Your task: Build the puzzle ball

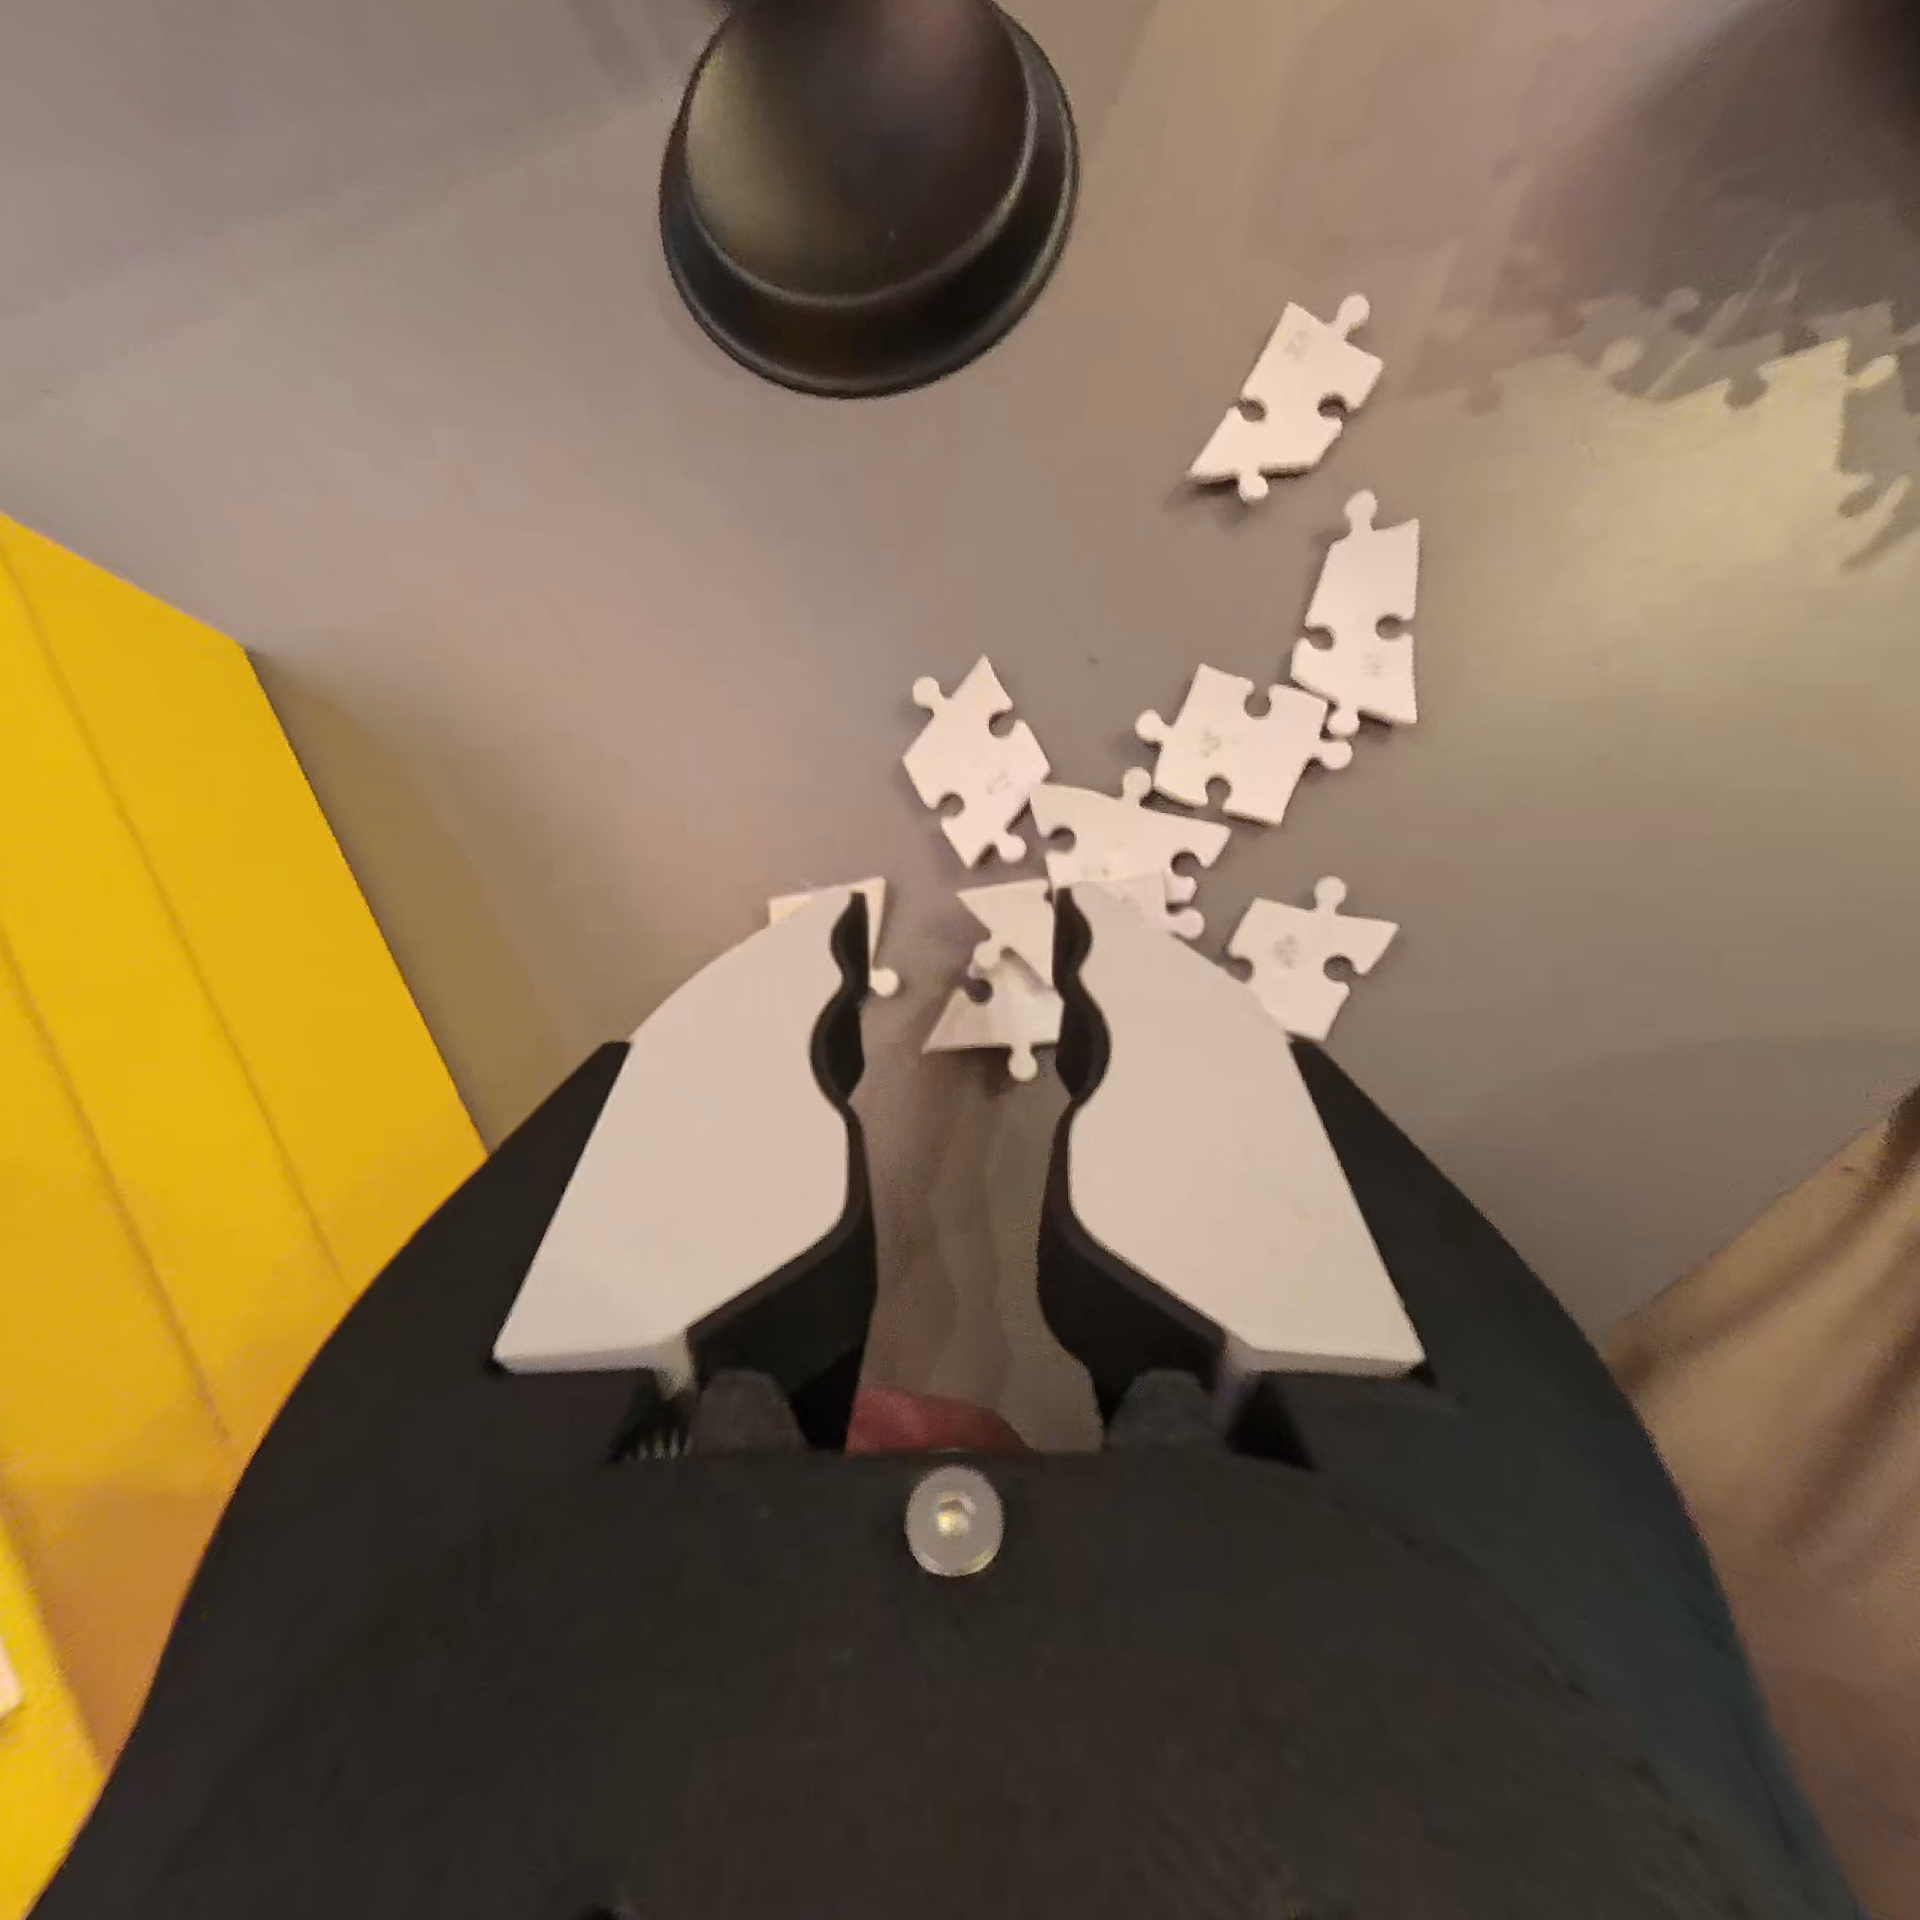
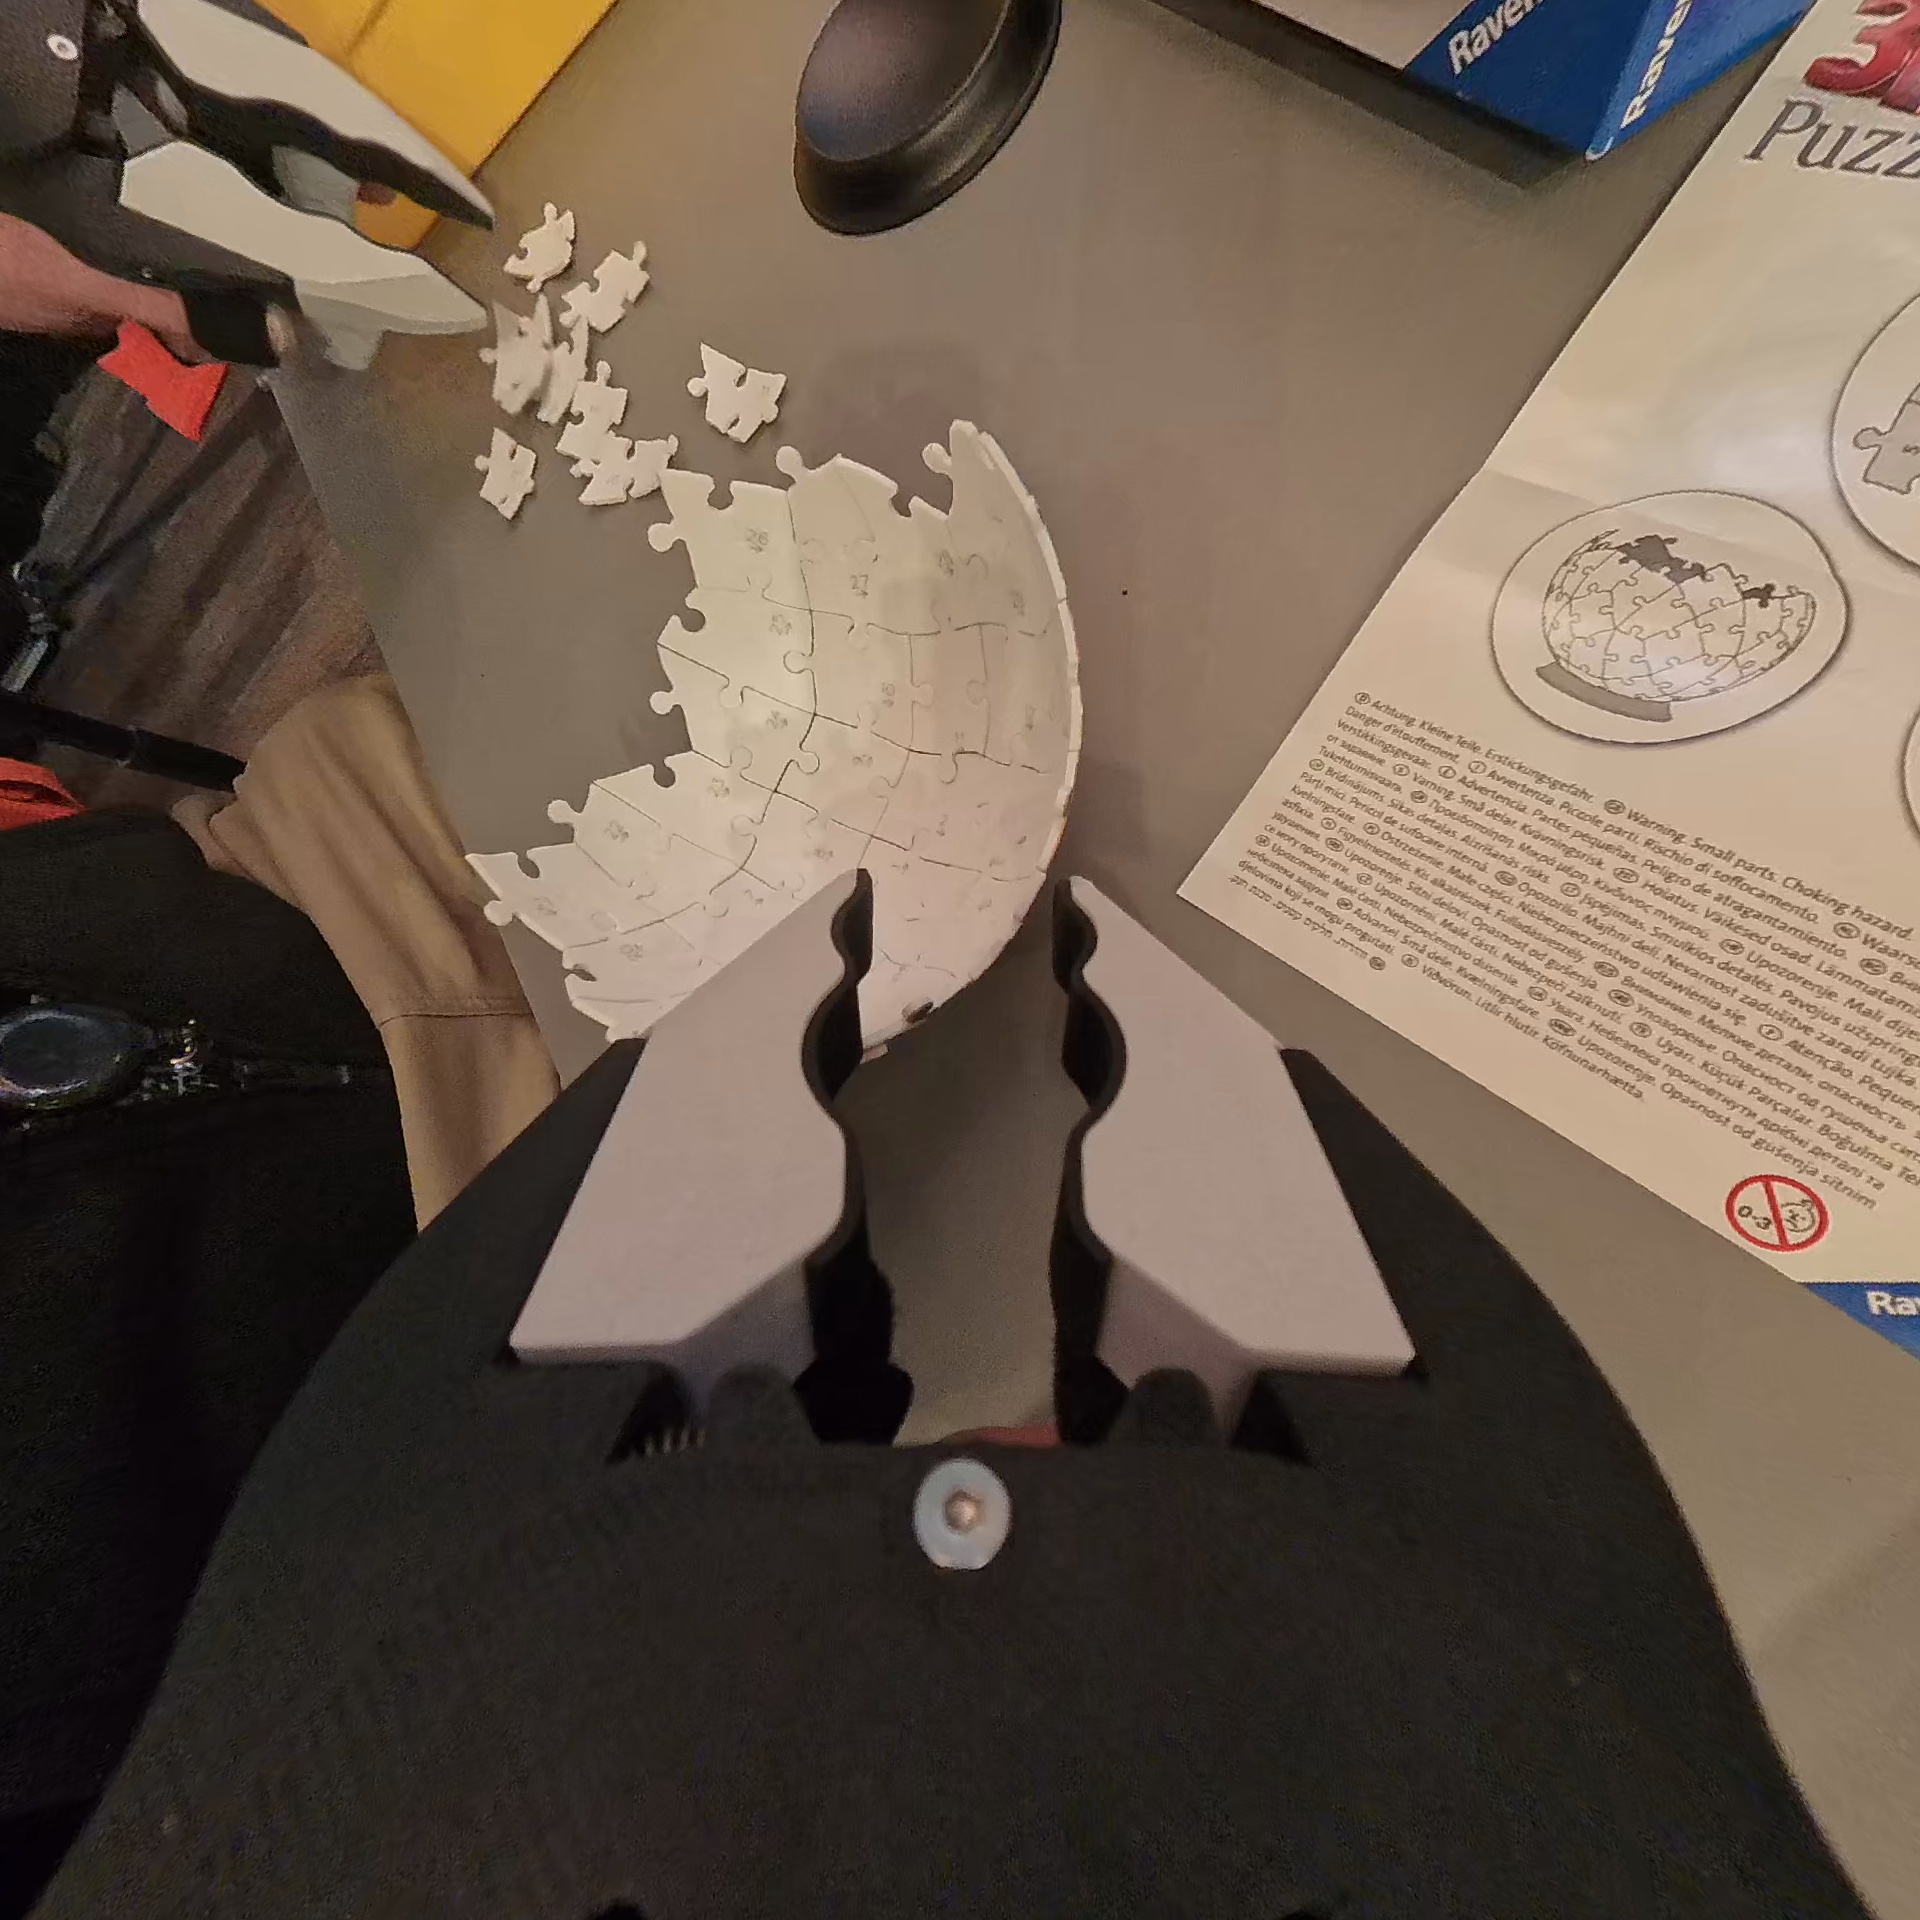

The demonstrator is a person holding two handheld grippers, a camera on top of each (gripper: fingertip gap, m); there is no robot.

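Left wrist view: left gripper [image 1: 956, 914] jaws apart over loose pieces [image 1: 1101, 842]; right gripper [image 2: 958, 899] jaws apart, empty.

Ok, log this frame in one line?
left gripper: open, over loose pieces | right gripper: open, empty, beside half-built ball | stand: unused | step: picking next piece

Left wrist view looking steeply down, close over loose puzzle pieces [image 1: 1174, 821], right wrist view higher, tilted forward over the half-built ball [image 2: 862, 727], 2 views sharing pieces, black stand [image 1: 868, 197], grey table [image 1: 416, 436].
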